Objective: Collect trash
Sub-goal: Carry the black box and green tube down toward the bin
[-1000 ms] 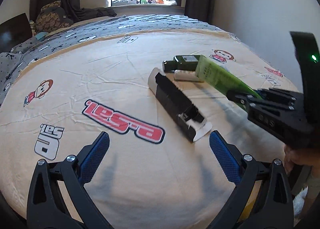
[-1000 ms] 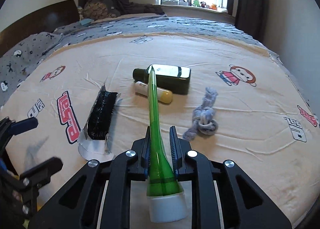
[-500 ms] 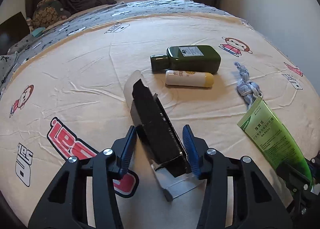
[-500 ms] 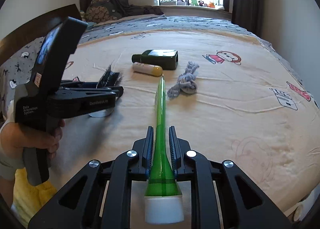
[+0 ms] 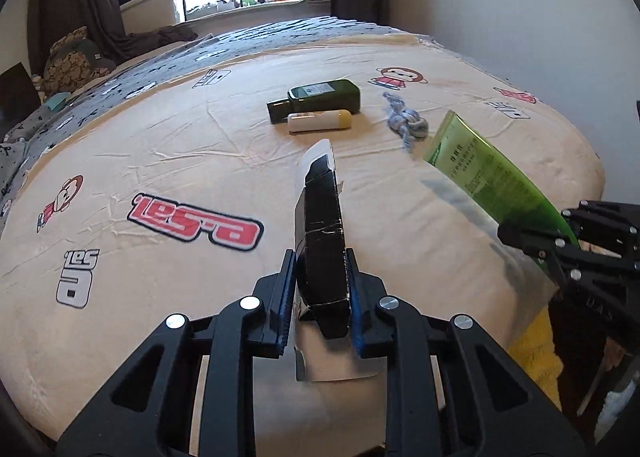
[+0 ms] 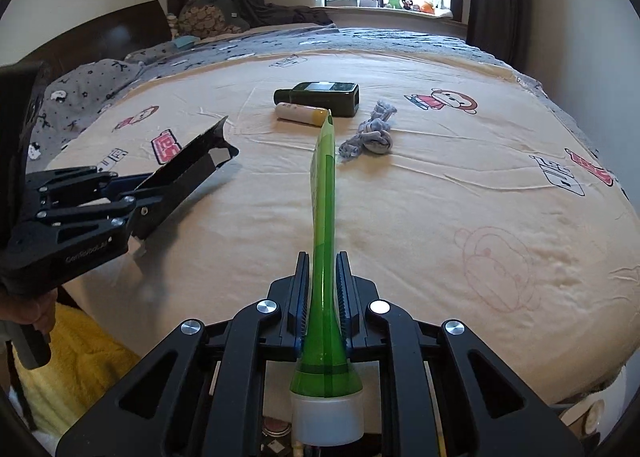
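Jaws of the left gripper [image 5: 322,289] pinch a black cardboard box [image 5: 322,233]; the right gripper [image 6: 323,293] clamps a green plastic tube [image 6: 325,217], both lifted off the bed [image 6: 440,185], presumably for disposal.

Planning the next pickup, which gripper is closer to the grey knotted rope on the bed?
Right, probably. The right gripper faces the grey knotted rope over open sheet; the left gripper sits back and leftward.
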### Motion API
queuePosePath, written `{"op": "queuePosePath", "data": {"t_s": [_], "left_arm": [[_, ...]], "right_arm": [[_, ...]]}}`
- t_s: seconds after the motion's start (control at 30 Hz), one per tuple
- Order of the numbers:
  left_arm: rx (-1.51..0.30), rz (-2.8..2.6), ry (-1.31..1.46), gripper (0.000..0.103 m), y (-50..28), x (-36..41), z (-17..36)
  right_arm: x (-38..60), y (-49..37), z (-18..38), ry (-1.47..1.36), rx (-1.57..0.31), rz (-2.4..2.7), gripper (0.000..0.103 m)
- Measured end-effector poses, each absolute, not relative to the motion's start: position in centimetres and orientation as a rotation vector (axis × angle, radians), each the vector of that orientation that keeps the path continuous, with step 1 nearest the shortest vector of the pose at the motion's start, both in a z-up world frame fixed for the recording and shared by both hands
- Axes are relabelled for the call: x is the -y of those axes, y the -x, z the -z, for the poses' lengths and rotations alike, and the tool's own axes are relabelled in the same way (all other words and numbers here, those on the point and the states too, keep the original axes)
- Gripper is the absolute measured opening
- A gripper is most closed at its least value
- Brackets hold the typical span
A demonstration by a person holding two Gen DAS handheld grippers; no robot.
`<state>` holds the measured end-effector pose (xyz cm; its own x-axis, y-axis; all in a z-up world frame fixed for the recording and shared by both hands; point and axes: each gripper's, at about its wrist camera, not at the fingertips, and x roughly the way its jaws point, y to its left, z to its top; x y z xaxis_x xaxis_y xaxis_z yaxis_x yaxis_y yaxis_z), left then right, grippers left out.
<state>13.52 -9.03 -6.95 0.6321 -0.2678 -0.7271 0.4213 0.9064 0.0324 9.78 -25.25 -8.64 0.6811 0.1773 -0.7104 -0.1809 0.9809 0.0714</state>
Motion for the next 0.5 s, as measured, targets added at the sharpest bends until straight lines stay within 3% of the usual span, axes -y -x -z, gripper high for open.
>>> {"op": "queuePosePath", "data": {"t_s": [0.23,0.5], "left_arm": [[-0.790,0.487,-0.184,0.021,-6.7,7.7,6.7],[-0.864,0.577,-0.174,0.021,-0.8,7.5,9.2]], "right_arm": [[25.0,-3.8,7.2,0.017,-0.776,-0.256,0.014],[24.4,1.0,9.3,0.029,-0.865,-0.278,0.015]]}}
